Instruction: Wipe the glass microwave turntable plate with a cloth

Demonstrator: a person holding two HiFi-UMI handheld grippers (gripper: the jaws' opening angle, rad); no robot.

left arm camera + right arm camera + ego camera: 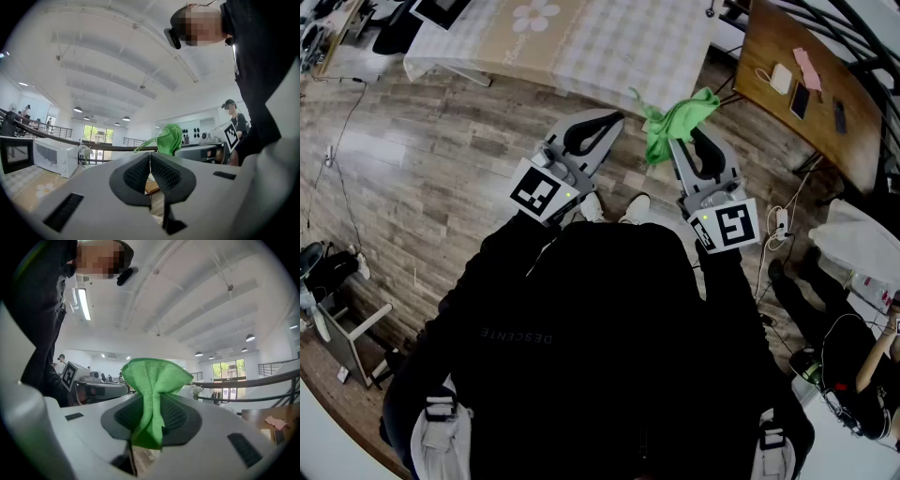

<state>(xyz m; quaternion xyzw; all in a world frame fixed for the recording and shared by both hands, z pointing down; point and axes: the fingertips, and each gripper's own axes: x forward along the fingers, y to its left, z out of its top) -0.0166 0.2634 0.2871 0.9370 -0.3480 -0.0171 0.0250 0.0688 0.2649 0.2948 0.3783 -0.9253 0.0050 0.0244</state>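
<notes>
Between my right gripper's (pixel 149 401) jaws, pinched mid-fold: a cloth (pixel 152 376), seemingly soft, light; left gripper (pixel 150 155) pressed together, empty.

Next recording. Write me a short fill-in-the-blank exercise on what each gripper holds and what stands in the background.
1. The right gripper is shut on a cloth whose colour is ____.
2. The left gripper has its jaws together with ____ between them.
3. The white appliance on the table at the left of the left gripper view is a ____.

Missing words: green; nothing; microwave.
</notes>
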